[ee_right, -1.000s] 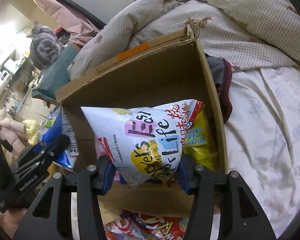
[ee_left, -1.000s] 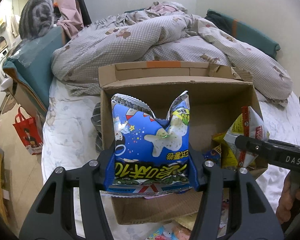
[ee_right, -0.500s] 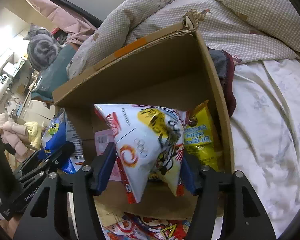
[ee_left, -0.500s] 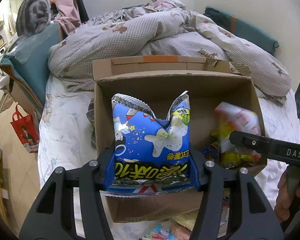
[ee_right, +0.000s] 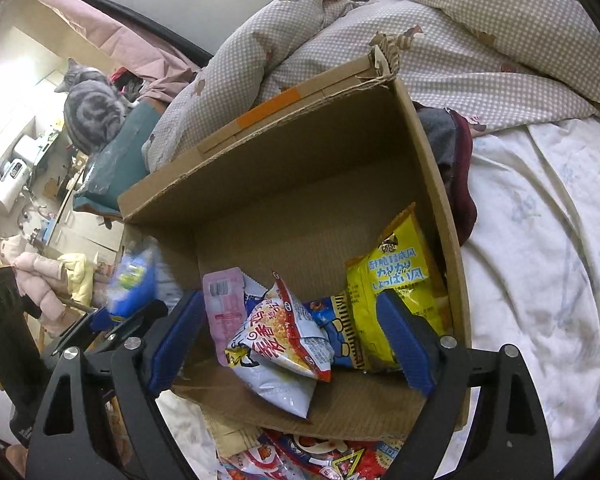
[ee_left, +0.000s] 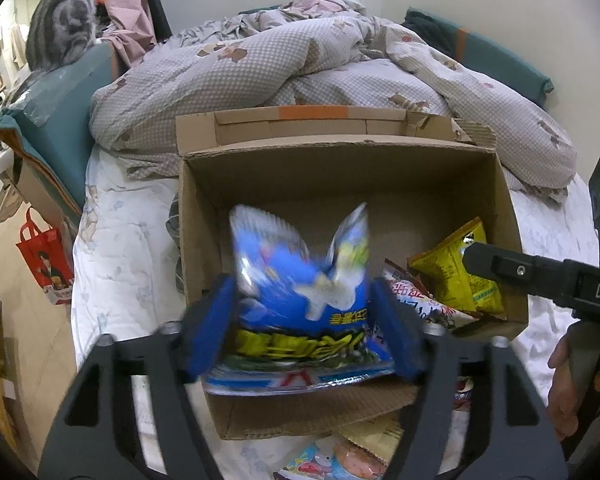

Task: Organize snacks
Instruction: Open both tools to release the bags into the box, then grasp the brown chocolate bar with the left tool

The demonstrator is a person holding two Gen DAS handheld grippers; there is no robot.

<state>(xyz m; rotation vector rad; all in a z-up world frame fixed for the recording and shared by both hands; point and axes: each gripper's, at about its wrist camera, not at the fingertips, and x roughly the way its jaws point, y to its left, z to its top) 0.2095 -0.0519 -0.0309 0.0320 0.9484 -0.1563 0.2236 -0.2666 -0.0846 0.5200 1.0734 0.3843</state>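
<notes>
An open cardboard box (ee_left: 340, 176) (ee_right: 284, 168) lies on the bed. My left gripper (ee_left: 302, 320) stands open over the box's near left part. The blue snack bag (ee_left: 300, 300) sits blurred between its spread fingers; its top also shows in the right wrist view (ee_right: 132, 284). My right gripper (ee_right: 292, 348) is open and empty over the box's right part. Below it a white and red snack bag (ee_right: 280, 352) lies in the box beside a pink pack (ee_right: 222, 312) and a yellow bag (ee_right: 396, 292) (ee_left: 460, 276).
More snack packs lie on the bed in front of the box (ee_left: 340, 456) (ee_right: 320, 460). A crumpled quilt (ee_left: 320, 72) lies behind the box. A grey cat (ee_left: 60, 20) sits at the far left. Dark clothing (ee_right: 452, 168) lies right of the box.
My right gripper opened and the white and red bag dropped into the box. My left gripper's fingers spread apart and the blue bag is slipping down, blurred.
</notes>
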